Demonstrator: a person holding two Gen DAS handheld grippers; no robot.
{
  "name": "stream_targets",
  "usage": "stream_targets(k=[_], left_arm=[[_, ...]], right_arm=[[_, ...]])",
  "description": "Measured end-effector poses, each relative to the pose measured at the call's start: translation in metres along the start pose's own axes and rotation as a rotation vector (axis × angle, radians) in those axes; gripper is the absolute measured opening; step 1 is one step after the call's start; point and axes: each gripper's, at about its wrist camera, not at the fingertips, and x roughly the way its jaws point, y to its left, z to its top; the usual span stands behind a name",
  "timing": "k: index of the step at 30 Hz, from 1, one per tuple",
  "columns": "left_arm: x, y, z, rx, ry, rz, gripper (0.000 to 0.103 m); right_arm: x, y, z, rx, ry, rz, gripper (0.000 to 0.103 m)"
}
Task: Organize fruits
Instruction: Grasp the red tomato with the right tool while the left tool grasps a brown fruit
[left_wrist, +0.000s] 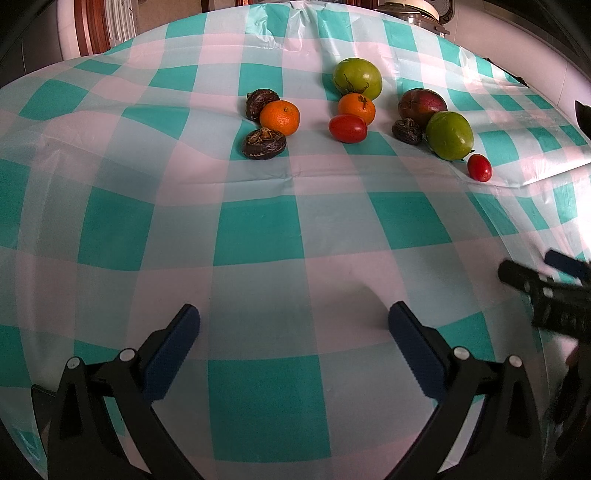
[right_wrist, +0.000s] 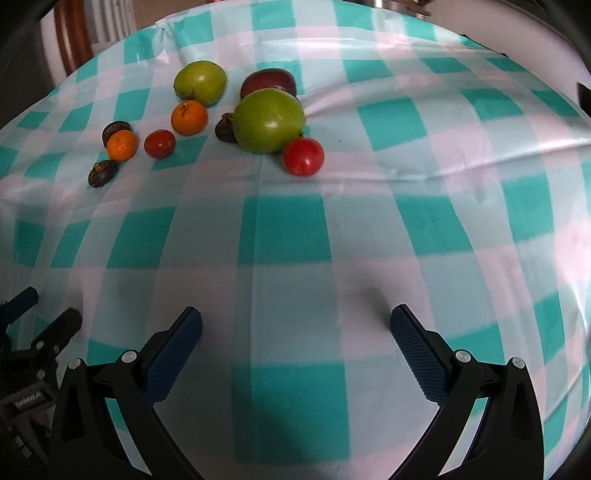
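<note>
Two grippers, left (left_wrist: 293, 325) and right (right_wrist: 295, 326), jaws spread (empty) | oval red tomato (left_wrist: 348, 127) lies crosswise, left-right.

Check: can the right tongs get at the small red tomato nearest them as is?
Probably yes. The right tongs are open, and only bare tablecloth lies before the small red tomato, which sits at the front of the pile.

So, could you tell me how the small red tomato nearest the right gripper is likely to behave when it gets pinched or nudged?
The small red tomato looks round and glossy, so it would probably roll on the checked tablecloth if nudged. Its shiny skin may slip between the pads, and it is likely soft, so a gentle squeeze seems wise. It sits beside the large green tomato, which could block one finger.
</note>
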Motion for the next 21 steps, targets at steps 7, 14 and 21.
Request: stream_targets(k=[7, 14, 21], left_arm=[[0.000, 0.000, 0.001, 0.006, 0.011, -0.004, 0.102], [0.012, 0.015, 0.021, 0.032, 0.081, -0.030, 0.102], [0.035, 0.027, 0.073, 0.027, 0.010, 0.016, 0.095]], right_arm=[[0.031, -0.012, 0.056, -0.008, -0.015, 0.099, 0.097], [0.050, -0.012, 0.089, -0.058, -0.039, 0.057, 0.071], [0.044, -0.014, 0.084, -0.077, -0.075, 0.042, 0.037]])
